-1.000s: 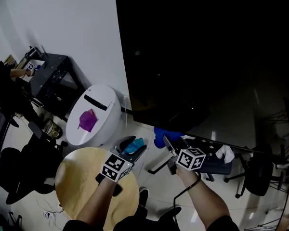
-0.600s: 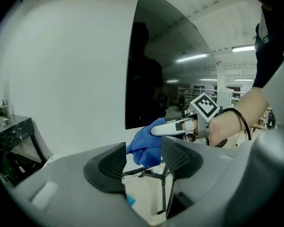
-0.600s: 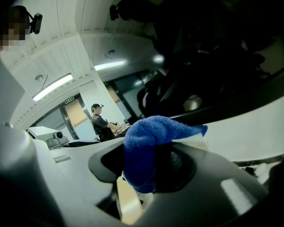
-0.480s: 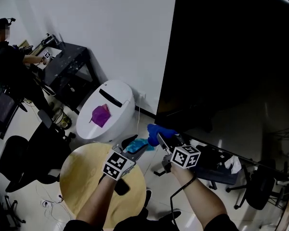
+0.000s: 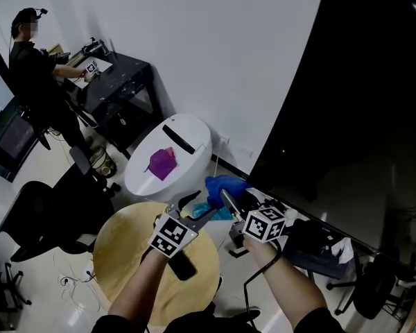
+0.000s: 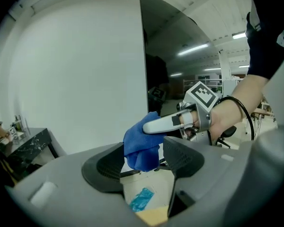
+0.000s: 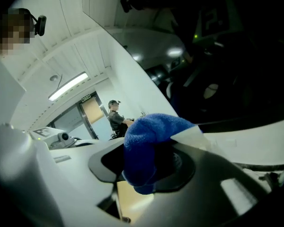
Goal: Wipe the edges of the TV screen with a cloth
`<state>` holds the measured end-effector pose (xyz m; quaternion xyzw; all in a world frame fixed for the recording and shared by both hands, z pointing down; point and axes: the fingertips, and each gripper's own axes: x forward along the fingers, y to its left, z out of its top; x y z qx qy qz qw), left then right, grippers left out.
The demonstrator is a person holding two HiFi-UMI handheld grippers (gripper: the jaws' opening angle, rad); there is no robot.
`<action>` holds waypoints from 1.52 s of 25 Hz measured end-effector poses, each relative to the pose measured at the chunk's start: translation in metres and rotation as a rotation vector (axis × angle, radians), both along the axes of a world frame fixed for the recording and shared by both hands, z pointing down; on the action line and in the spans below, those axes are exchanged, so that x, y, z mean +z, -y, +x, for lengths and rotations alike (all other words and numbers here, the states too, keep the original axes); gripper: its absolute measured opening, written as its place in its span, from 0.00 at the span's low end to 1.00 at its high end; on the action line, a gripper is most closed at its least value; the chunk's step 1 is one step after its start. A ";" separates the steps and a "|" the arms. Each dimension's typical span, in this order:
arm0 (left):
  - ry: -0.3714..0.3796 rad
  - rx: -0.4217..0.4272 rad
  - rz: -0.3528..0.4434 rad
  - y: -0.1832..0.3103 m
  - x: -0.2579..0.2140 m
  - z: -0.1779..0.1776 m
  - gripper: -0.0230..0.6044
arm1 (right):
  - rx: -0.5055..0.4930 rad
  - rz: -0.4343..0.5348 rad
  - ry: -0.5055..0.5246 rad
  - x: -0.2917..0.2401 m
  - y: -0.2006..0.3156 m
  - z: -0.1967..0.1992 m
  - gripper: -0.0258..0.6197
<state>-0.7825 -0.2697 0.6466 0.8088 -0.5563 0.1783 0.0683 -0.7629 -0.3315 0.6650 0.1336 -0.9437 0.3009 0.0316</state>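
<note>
The TV screen (image 5: pixel 360 96) is a big black panel filling the right of the head view; its left edge runs against the white wall. My right gripper (image 5: pixel 224 191) is shut on a bunched blue cloth (image 5: pixel 225 184), low and to the left of the screen. In the right gripper view the blue cloth (image 7: pixel 144 150) bulges out between the right gripper (image 7: pixel 146 163). My left gripper (image 5: pixel 201 209) sits just left of it with its jaws opening. In the left gripper view the blue cloth (image 6: pixel 142 145) hangs between the left gripper (image 6: pixel 142 163) without being pinched.
A white rounded bin (image 5: pixel 187 134) carrying a purple thing (image 5: pixel 161 161) stands by the wall. A round wooden table (image 5: pixel 125 255) lies under my arms. Far left, a person (image 5: pixel 35 68) works at a black desk (image 5: pixel 118 89). Office chairs (image 5: pixel 48 214) stand around.
The view has swung so the screen's edge now sits further right. Both grippers have come closer together, and the blue cloth now reaches between the left jaws, which stand wider.
</note>
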 end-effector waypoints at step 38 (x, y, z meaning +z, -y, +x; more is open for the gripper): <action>0.004 0.046 -0.158 0.098 0.057 0.030 0.27 | 0.177 0.099 -0.019 -0.054 -0.015 0.147 0.40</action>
